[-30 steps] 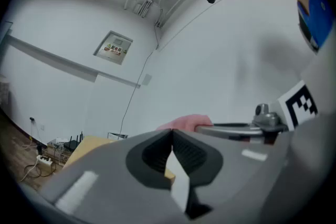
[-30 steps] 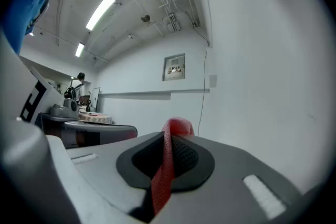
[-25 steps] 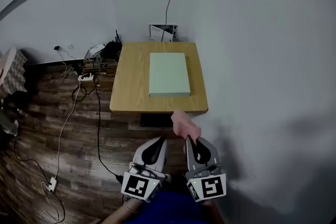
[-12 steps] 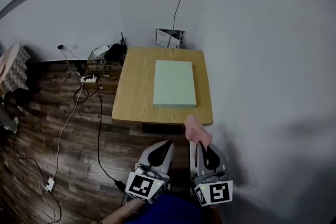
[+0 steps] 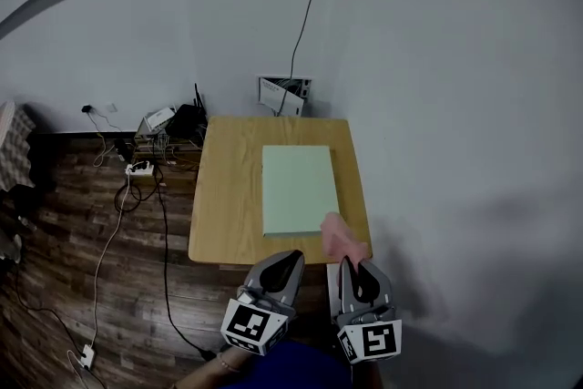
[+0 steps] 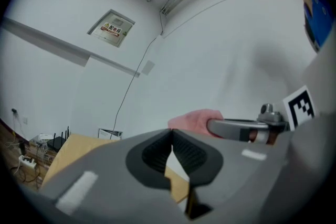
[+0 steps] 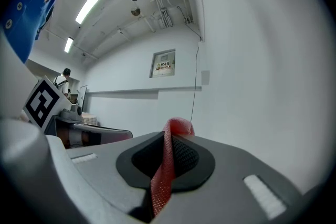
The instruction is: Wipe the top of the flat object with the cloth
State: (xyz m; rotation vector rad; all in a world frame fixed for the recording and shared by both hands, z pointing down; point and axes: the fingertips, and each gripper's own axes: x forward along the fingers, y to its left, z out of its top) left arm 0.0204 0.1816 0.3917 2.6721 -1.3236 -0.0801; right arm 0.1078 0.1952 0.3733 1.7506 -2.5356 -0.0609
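The view has closed in on the small light-wood table over the last second. The pink woven cloth, pinched between the shut jaws of the right gripper, now shows over the table's near edge, at 5 o'clock of the pale green flat rectangular slab. It seems not yet to touch the slab. Wiping looks ready to begin. The left gripper is closed on nothing. White walls surround a dark plank floor. Cables and a white power strip lie at 10 o'clock of the table.
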